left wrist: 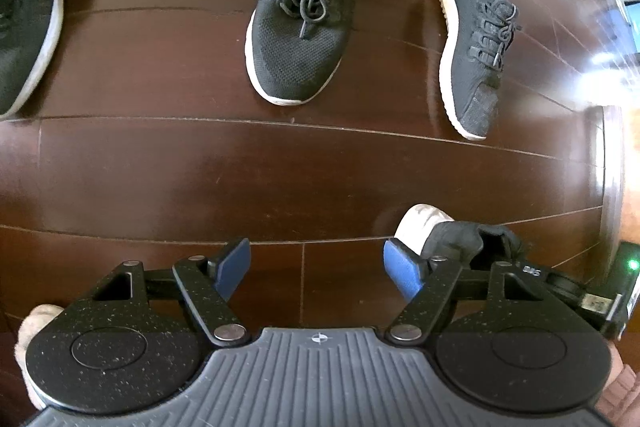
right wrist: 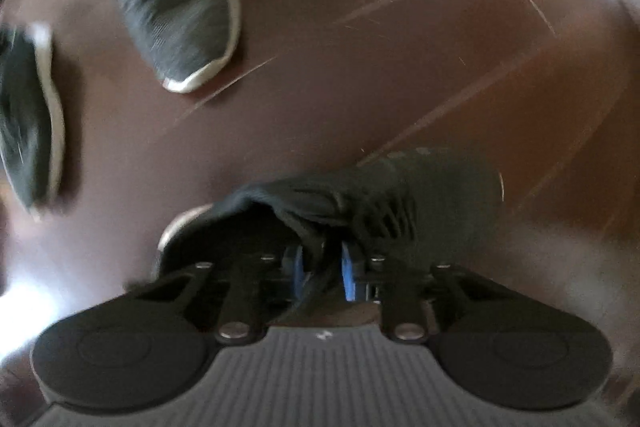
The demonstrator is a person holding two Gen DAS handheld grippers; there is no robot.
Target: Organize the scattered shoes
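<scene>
Your right gripper is clamped on the collar of a dark knit sneaker with a pale sole; your left gripper hangs spread and empty over the dark wooden floor.

That pinch takes only soft collar fabric, so a quick swing could tug the shoe loose or let it twist. The right view is smeared and shows just two other shoes. The left view is sharp: a black mesh laced sneaker, a dark grey knit sneaker beside it, and a third black shoe well apart at the left edge.
</scene>
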